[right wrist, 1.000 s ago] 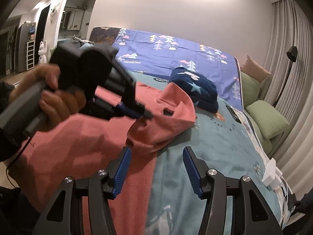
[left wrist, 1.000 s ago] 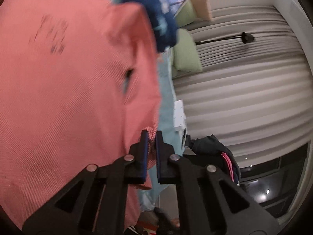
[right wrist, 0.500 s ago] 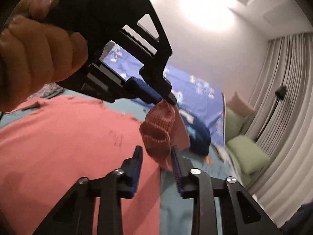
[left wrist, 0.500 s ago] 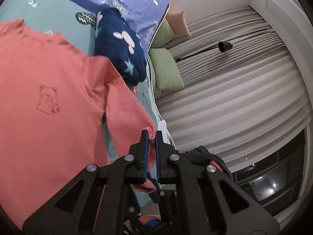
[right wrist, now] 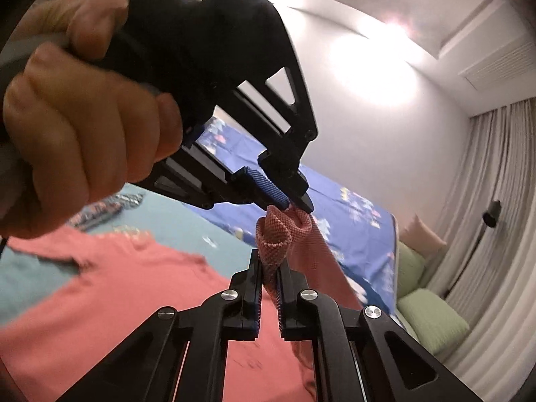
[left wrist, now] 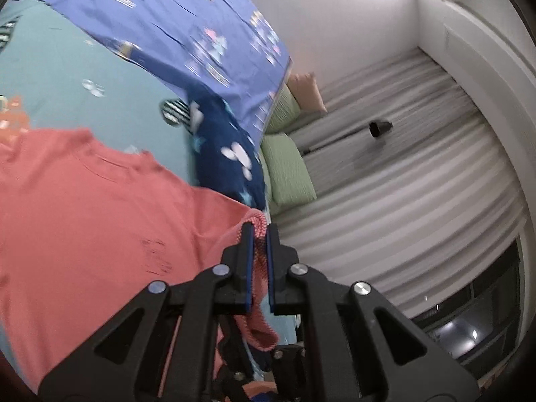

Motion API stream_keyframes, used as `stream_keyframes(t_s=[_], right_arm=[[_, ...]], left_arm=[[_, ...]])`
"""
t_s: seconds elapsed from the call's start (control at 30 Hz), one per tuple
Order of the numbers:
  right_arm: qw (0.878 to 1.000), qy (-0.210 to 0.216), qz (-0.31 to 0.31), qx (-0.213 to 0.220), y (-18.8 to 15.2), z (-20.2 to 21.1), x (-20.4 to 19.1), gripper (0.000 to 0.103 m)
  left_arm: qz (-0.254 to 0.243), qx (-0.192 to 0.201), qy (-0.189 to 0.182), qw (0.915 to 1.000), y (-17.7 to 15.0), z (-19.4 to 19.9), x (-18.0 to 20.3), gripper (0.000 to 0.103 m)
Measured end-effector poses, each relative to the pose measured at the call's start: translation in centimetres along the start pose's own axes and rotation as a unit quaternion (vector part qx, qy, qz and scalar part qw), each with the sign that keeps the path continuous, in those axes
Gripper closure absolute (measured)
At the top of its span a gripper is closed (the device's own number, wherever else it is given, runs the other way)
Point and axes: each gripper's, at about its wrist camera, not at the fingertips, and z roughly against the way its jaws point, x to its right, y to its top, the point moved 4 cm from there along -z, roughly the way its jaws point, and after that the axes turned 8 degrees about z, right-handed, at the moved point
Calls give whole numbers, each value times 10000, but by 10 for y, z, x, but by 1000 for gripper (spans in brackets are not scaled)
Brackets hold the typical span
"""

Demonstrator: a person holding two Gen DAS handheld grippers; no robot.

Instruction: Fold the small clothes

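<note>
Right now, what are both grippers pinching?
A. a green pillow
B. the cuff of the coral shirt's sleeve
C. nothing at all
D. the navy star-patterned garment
B: the left gripper and right gripper are both shut on the coral shirt's ribbed sleeve cuff.

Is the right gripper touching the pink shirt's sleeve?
Touching. The right wrist view shows the right gripper shut on the sleeve cuff, fabric pinched between both pads.
</note>
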Motion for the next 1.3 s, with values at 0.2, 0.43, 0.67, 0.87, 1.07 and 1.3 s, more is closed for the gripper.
stream_keyframes(t_s=[0.2, 0.43, 0.67, 0.87, 1.07, 1.3], right_arm=[[9984, 516, 201, -92, 12, -13, -43, 97], [9934, 1023, 448, -273, 10, -24, -87, 91], [9814, 1792, 275, -640, -17, -9, -94, 51], [9674, 2110, -692, -1219, -55, 18, -35, 36], [9526, 2106, -1228, -1822, -92, 7, 11, 34], [9207, 2497, -1916, -2306, -101, -72, 52, 33]], left_arm=[[490, 125, 134, 9986, 17, 27, -54, 95], [816, 178, 173, 9964, 26, 46, -106, 95], [1332, 171, 308, 9905, 28, 47, -173, 95], [1756, 381, 733, 9810, 33, 61, -236, 94], [1566, 1042, 1788, 9657, 32, 98, -257, 94], [95, 1360, 2409, 9609, 21, 103, -191, 81]])
